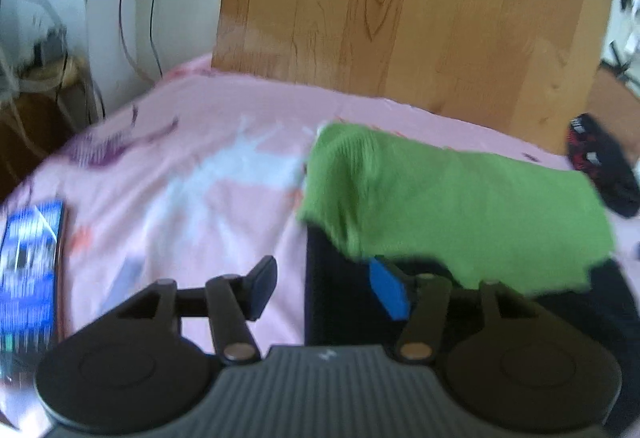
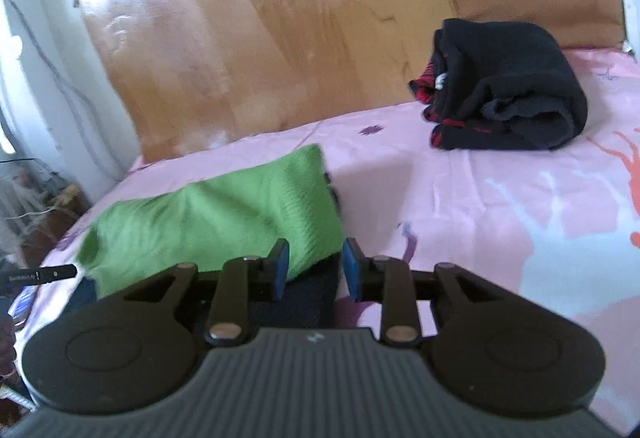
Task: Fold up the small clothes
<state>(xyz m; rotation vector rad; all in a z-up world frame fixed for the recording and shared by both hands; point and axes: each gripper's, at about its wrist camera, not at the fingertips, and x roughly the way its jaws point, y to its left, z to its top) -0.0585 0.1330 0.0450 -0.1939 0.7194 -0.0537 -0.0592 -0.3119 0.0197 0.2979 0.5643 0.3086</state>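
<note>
Two matching black handheld grippers, blue pads on the fingers

Left gripper (image 1: pixel 326 288) and right gripper (image 2: pixel 314 270) each show a grey ribbed housing with a small pale logo, two round black discs at its sides, black linkage bars on silver pivot pins, and blue-faced fingertips (image 1: pixel 388 288).

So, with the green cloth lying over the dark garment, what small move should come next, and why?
Probably draw both hand-held grippers back: the left hand-held gripper and right hand-held gripper are open, and the green cloth already drapes over the dark garment, apparently folded.
</note>
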